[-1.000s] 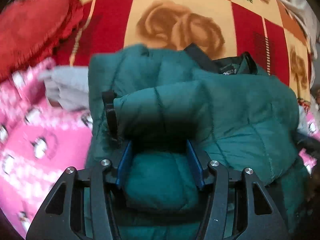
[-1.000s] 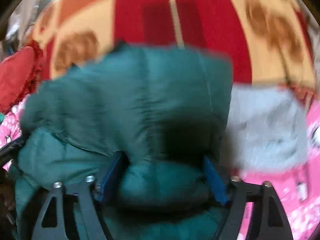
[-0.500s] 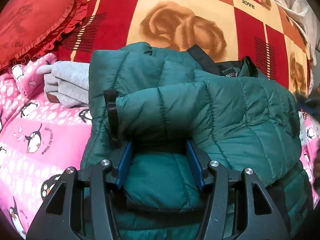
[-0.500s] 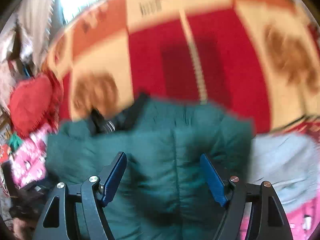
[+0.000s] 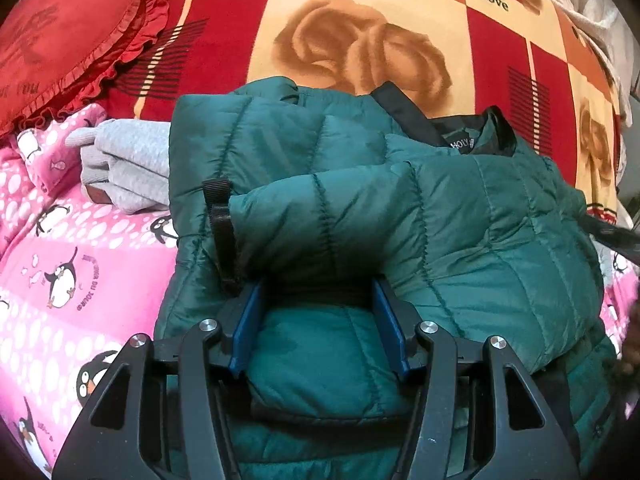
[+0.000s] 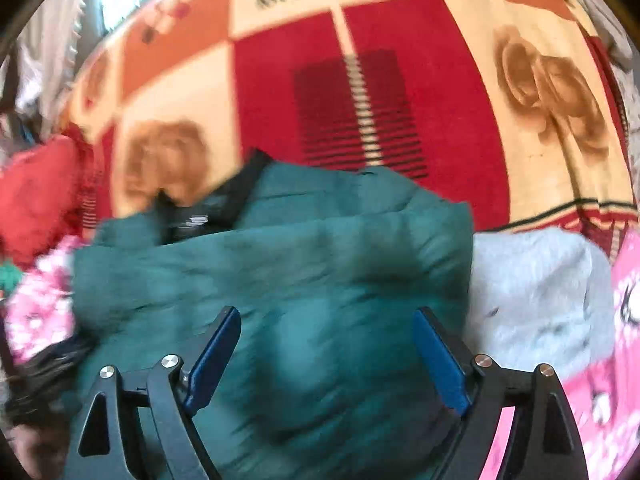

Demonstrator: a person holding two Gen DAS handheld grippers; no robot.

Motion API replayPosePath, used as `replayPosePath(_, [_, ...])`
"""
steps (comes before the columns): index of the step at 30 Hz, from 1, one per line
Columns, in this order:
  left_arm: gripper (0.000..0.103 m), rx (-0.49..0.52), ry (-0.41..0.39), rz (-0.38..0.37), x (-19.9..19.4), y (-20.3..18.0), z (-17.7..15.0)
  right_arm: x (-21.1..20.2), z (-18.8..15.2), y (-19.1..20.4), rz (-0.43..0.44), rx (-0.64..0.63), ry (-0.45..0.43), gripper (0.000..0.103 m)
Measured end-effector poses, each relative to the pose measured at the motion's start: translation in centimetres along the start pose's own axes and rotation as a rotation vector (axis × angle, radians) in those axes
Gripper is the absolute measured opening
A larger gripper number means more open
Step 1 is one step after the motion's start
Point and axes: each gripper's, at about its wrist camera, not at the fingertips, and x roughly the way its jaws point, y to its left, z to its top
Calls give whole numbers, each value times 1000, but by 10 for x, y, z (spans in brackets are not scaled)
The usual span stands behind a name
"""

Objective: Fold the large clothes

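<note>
A green quilted puffer jacket [image 5: 400, 216] is bunched on a red-and-cream rose-patterned blanket [image 5: 360, 12], beside a grey garment [image 5: 132, 168]. A padded fold is clamped between the left gripper [image 5: 320, 300] fingers. The right gripper [image 6: 326, 344] fingers are spreading apart above the jacket, nothing pressed between them.

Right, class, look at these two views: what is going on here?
A person with a gripper in each hand is folding a green puffer jacket on a rose-patterned blanket. The left gripper clamps a bunched fold of it. The right gripper is opening above the jacket, gripping nothing. Grey knitwear lies beside it.
</note>
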Motion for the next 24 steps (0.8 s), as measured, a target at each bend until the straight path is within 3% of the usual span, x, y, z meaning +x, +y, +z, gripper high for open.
replayPosePath(3, [58, 11, 24, -1, 2, -2, 3, -2, -28, 21, 37, -51, 60, 87])
replayPosePath(5, [58, -2, 53, -17, 0, 1, 8, 18, -50, 31, -36, -106, 149, 88])
replayPosePath(7, [58, -32, 66, -53, -15, 6, 15, 14, -51, 33, -50, -97, 131, 87])
replayPosePath(12, [58, -1, -18, -84, -79, 32, 16, -56, -42, 25, -5, -92, 42, 87])
replayPosePath(16, [58, 7, 78, -112, -103, 64, -12, -103, -66, 7, -10, -113, 104, 89])
replayPosePath(21, [58, 27, 152, -126, -131, 85, -70, -151, -139, -34, -25, -87, 177, 89])
replayPosePath(24, [58, 56, 178, -124, -136, 87, -101, -154, -184, -55, -41, -64, 243, 89])
